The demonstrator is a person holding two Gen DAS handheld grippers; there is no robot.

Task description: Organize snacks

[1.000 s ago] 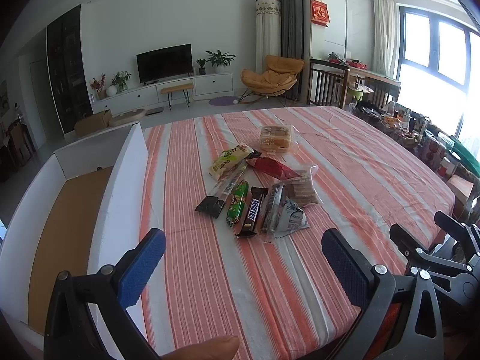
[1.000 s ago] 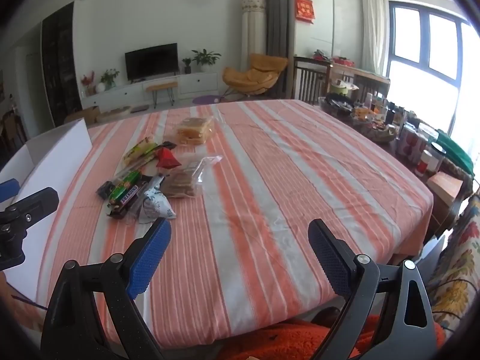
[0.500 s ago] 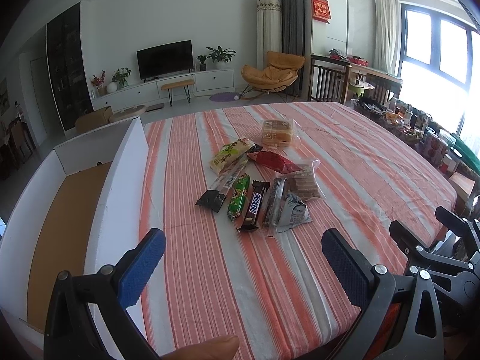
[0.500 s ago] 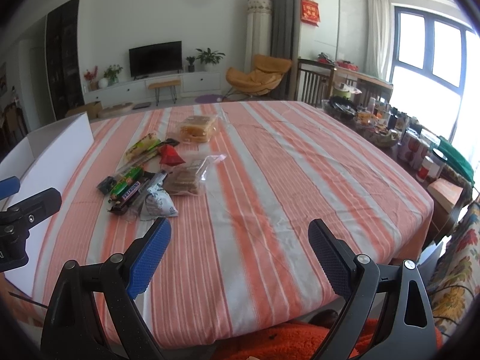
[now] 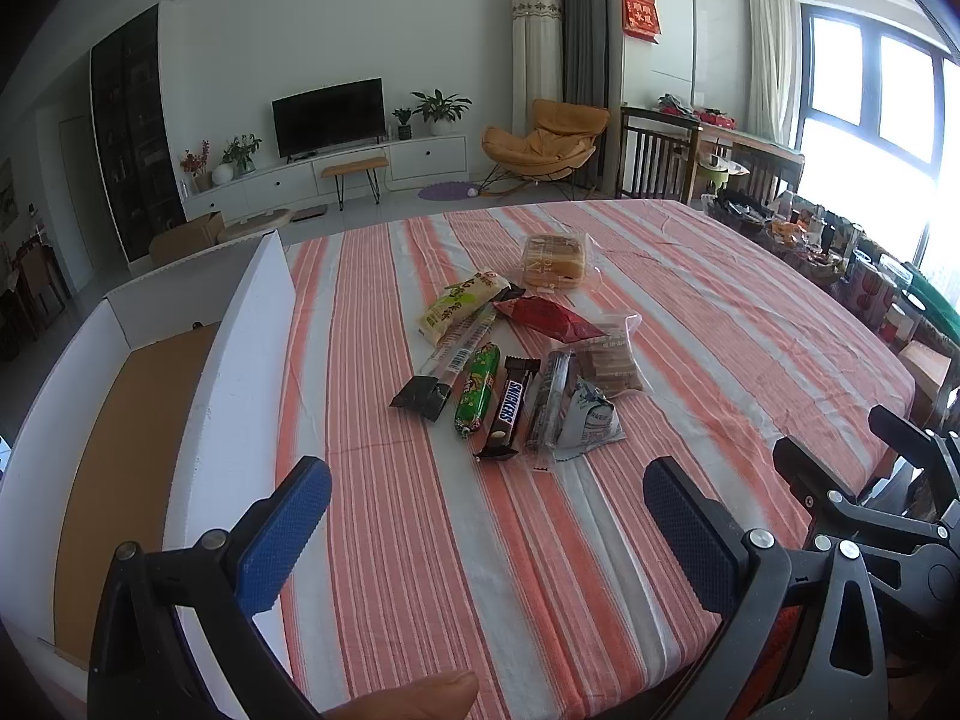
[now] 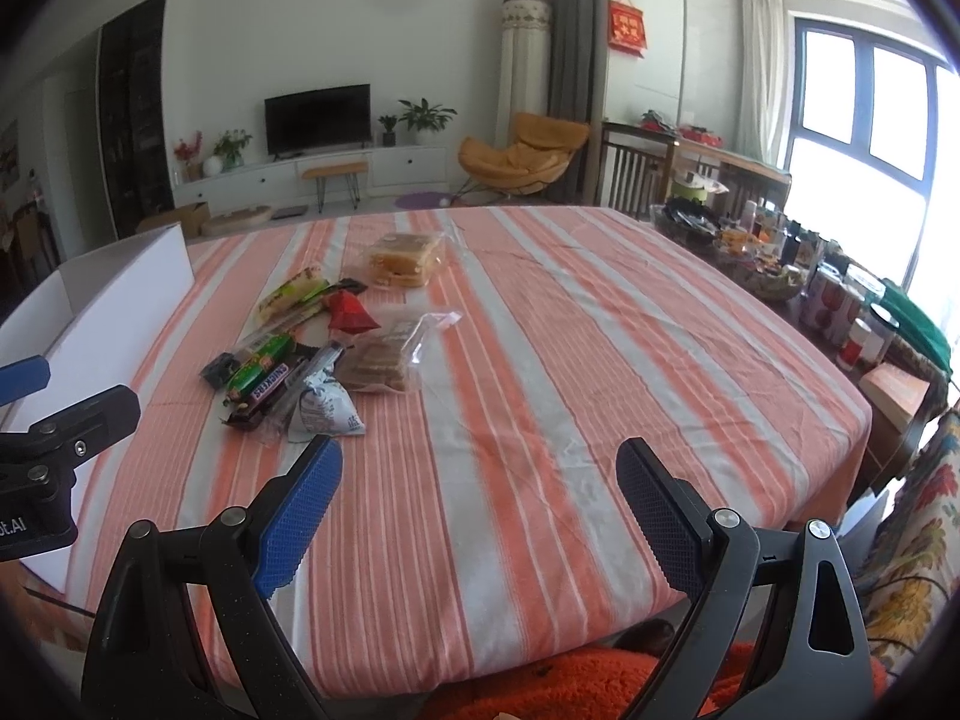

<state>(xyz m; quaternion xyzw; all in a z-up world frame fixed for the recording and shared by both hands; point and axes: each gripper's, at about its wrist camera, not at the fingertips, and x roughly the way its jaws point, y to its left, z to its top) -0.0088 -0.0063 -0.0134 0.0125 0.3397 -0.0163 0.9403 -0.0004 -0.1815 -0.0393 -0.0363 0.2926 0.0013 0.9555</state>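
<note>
Both grippers have come a little closer to the snacks [image 5: 516, 354]. Left gripper [image 5: 486, 522] and right gripper [image 6: 477, 504] are wide open, holding nothing. Nothing is sorted yet (the white box [image 5: 240, 372] is empty): crinkly foil and clear plastic packets lie heaped on the striped tablecloth [image 5: 720, 330].

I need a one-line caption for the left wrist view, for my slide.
Open left hand-held gripper facing a pile of snacks on the striped tablecloth, white box at left.
</note>
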